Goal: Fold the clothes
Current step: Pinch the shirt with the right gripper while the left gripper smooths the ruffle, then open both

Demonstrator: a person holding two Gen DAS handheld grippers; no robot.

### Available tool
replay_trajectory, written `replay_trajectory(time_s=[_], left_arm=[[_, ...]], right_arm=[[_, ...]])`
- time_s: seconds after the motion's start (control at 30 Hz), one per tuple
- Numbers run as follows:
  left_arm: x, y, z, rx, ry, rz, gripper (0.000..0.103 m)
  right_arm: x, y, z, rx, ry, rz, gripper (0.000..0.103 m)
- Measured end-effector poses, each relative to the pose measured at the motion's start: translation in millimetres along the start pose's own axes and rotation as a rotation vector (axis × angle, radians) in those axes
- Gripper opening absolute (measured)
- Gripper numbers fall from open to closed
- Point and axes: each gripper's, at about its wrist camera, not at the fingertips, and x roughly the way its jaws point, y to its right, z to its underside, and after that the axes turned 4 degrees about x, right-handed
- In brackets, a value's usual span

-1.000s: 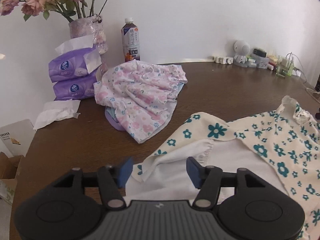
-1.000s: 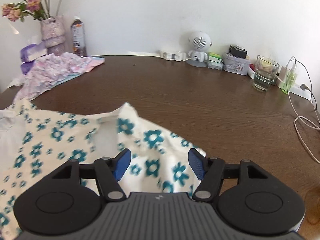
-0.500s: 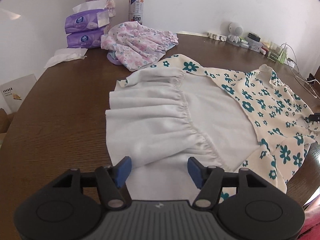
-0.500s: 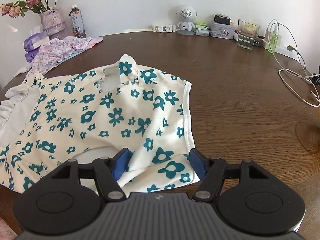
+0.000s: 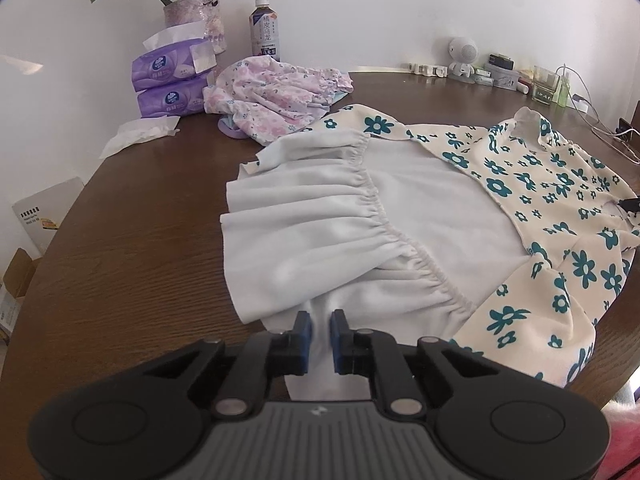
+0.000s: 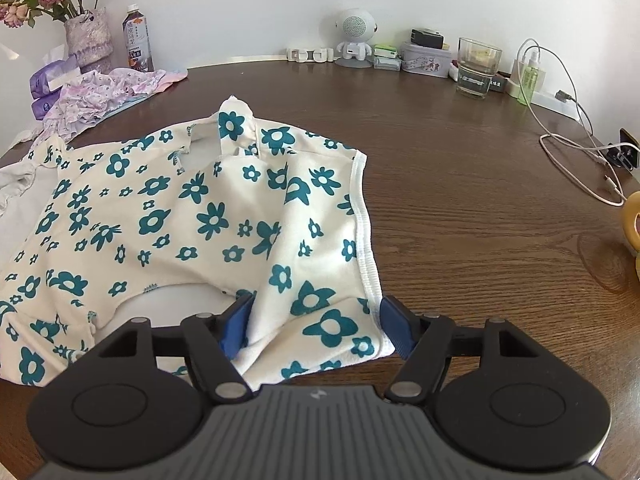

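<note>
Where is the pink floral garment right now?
The pink floral garment lies bunched at the far left of the table, between the purple tissue packs and the blue-flowered dress, in front of the bottle.

— What do we have laid out before us?

— We see a cream dress (image 5: 552, 184) printed with teal flowers, spread across the brown table (image 5: 132, 240), its white lining (image 5: 320, 216) turned up with gathered ruffles. Our near hem edge is bunched and pinched.

— And beyond it?

— We see a crumpled pink floral garment (image 5: 276, 96) heaped just past the dress, near the far-left edge.
</note>
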Motion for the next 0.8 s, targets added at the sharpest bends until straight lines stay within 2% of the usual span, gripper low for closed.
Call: replay_trajectory(time_s=[0.27, 0.6, 0.7, 0.8], left_arm=[[4, -4, 2, 0.037, 0.022, -0.044, 0.010], [23, -10, -19, 0.151, -0.031, -0.072, 0.010], [25, -12, -19, 0.136, -0.025, -0.074, 0.010], [21, -16, -18, 0.083, -0.010, -0.069, 0.015]], right_arm=[[-10, -10, 9, 0.037, 0.009, 0.046, 0.068], [-24, -17, 26, 0.067, 0.052, 0.066, 0.068], [-26, -20, 29, 0.077, 0.067, 0.073, 0.069], [-35, -21, 29, 0.120, 0.108, 0.052, 0.069]])
